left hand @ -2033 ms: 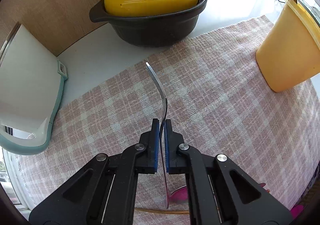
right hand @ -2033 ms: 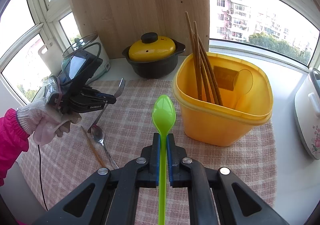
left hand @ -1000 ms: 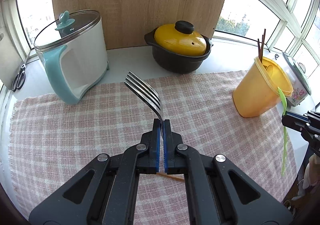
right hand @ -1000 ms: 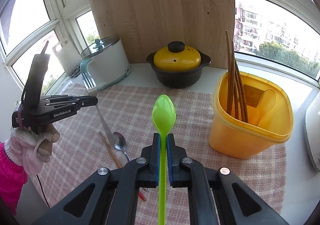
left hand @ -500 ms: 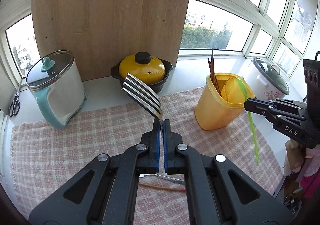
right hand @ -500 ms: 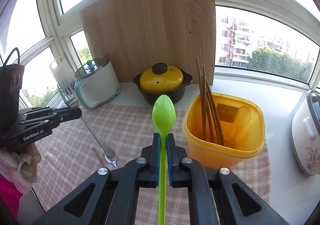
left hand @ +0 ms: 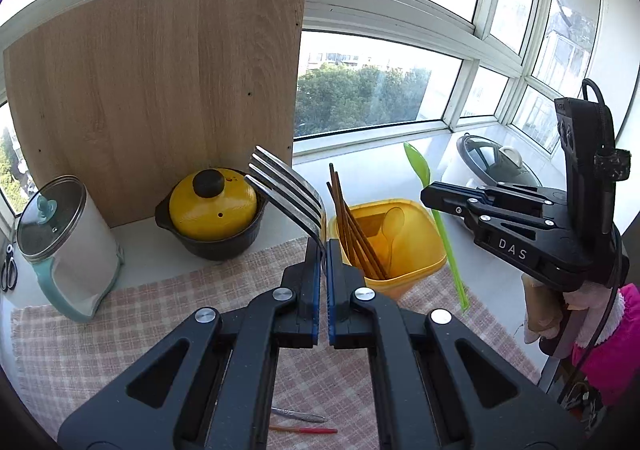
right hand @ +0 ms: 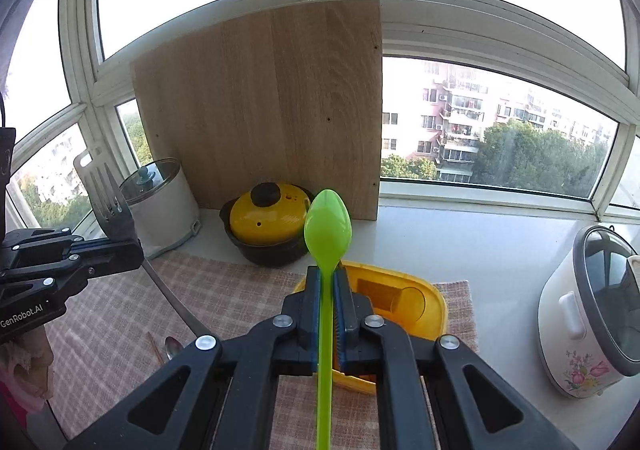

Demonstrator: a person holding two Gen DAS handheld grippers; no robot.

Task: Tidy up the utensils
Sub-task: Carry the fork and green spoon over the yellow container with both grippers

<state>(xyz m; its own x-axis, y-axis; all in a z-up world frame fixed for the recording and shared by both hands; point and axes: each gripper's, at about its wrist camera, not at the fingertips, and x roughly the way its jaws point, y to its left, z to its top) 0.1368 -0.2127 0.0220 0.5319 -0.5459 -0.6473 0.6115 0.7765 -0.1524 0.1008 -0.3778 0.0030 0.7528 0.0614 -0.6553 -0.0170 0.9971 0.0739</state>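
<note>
Fork (left hand: pixel 289 190) clamped in left tongs (left hand: pixel 323 250), tines up.

The left claw (left hand: pixel 323 246) is held clamped at lower centre; the right claw (right hand: pixel 327 276) is likewise clamped, both angled downward.

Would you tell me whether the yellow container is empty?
Not empty: the yellow container already holds brown chopsticks and a spoon.
</note>
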